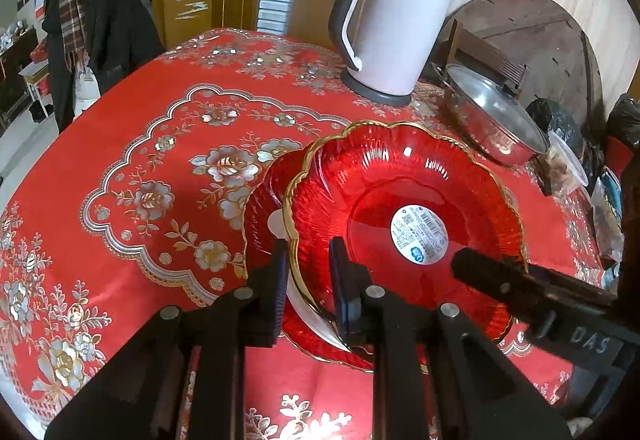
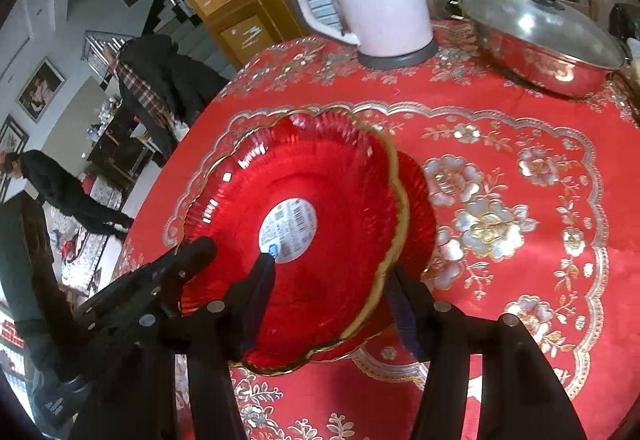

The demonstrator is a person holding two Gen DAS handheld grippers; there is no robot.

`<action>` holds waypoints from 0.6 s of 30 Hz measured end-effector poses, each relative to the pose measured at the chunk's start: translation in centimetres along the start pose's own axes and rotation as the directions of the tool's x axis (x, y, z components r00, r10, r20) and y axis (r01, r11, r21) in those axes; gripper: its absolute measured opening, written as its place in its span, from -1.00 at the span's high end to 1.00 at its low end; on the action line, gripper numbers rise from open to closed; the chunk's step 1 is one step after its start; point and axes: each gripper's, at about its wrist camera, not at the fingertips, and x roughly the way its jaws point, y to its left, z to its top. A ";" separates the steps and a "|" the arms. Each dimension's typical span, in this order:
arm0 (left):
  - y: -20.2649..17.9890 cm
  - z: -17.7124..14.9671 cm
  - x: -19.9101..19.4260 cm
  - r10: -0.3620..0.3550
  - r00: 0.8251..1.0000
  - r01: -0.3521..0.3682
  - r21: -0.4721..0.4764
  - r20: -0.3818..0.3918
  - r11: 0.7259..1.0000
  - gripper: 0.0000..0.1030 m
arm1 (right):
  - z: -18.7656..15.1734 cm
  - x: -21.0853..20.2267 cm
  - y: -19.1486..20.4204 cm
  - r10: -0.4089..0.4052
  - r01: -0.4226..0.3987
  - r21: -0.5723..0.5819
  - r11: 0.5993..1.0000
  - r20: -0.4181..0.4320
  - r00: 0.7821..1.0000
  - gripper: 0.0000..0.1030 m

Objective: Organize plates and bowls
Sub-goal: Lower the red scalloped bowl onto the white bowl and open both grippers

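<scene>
Claws (image 1: 308,272) (image 2: 332,280) seemingly straddling plate (image 1: 404,175) rim.

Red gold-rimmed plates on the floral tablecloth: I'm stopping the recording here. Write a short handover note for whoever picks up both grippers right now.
Left hand-held gripper: jaws straddle the near-left rim of the top red translucent scalloped plate with gold rim; whether it is clamped is unclear.
Right hand-held gripper: jaws straddle the opposite rim of that plate; also not visibly clamped.
Things: the top plate is tilted over a second matching red plate lying on the red floral tablecloth. A white electric kettle and a lidded steel pot stand behind.
Done: plates brought together.
Left: seat the top plate flat, release.
</scene>
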 end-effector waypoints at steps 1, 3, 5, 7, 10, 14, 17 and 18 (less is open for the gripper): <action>0.0 0.0 0.0 0.000 1.000 0.000 -0.002 -0.001 1.000 0.65 | 0.0 -0.3 -0.1 -0.001 0.001 0.002 1.000 0.005 1.000 -0.15; 0.1 -0.1 -0.1 0.002 1.000 -0.002 -0.008 0.000 1.000 0.65 | 0.0 -0.9 -0.2 -0.011 0.011 -0.001 1.000 0.017 1.000 -0.20; 0.2 -0.1 -0.3 0.007 1.000 -0.007 -0.013 0.003 1.000 0.65 | -0.1 -1.4 -0.3 -0.018 0.018 -0.001 1.000 0.027 0.999 -0.21; 0.2 -0.1 -0.4 0.008 1.000 -0.008 -0.014 0.002 1.000 0.65 | -0.2 -1.8 -0.4 -0.016 0.016 0.004 1.000 0.029 0.999 -0.22; 0.2 -0.2 -0.8 0.014 1.000 -0.014 -0.017 0.012 1.000 0.66 | -0.4 -2.2 -0.6 -0.020 0.020 0.007 1.000 0.037 0.999 -0.27; 0.4 -0.2 -1.9 0.039 0.998 -0.038 -0.022 0.043 0.999 0.65 | -0.9 -2.9 -0.5 -0.039 0.039 -0.001 0.999 0.050 0.998 -0.33; 0.9 -0.2 -2.6 0.055 0.997 -0.054 -0.031 0.057 0.998 0.58 | -1.5 -3.6 -0.5 -0.038 0.039 -0.004 0.999 0.064 0.997 -0.41; 1.1 -0.3 -2.9 0.063 0.996 -0.061 -0.035 0.066 0.998 0.49 | -1.7 -4.0 -0.4 -0.041 0.042 -0.008 0.999 0.070 0.997 -0.44</action>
